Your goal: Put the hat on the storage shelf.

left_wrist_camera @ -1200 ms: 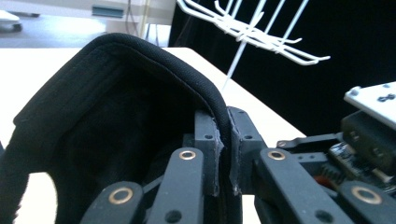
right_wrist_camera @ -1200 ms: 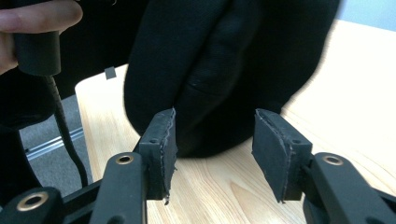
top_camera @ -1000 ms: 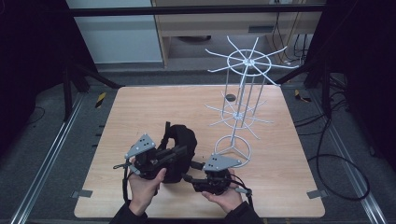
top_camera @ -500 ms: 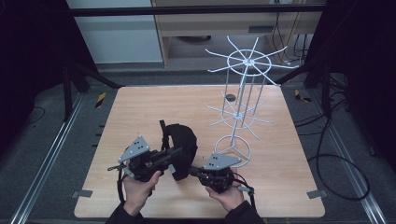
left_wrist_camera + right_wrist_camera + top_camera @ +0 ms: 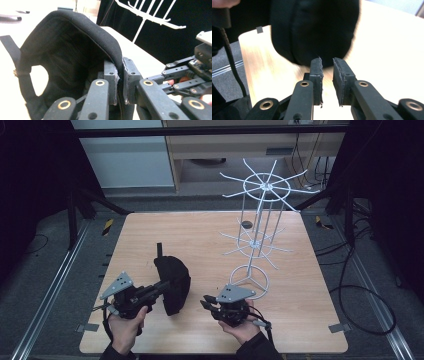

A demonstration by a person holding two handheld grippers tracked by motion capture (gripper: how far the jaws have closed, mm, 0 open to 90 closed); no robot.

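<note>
A black fabric cap [image 5: 172, 275] stands on edge on the front of the wooden table [image 5: 200, 235], its strap [image 5: 159, 249] pointing to the far side. My left gripper [image 5: 162, 287] comes at it from the left and is shut on its rim. In the left gripper view the pads [image 5: 111, 77] pinch the cap's curved edge [image 5: 110, 42]. My right gripper [image 5: 204, 301] sits to the right of the cap, jaws pointing at it, slightly open and holding nothing. The right gripper view has the cap [image 5: 317, 30] blurred just beyond the gripper [image 5: 327, 62].
A tall white wire rack [image 5: 257, 240] with spoke arms stands at right centre; its ring base [image 5: 248, 277] is just behind my right gripper. A small dark disc [image 5: 246, 224] lies near the rack. The other gripper [image 5: 190, 75] appears at right in the left gripper view.
My left gripper has drawn the cap a little to the left. The right gripper, close against the cap a second ago, now stands apart from it.
</note>
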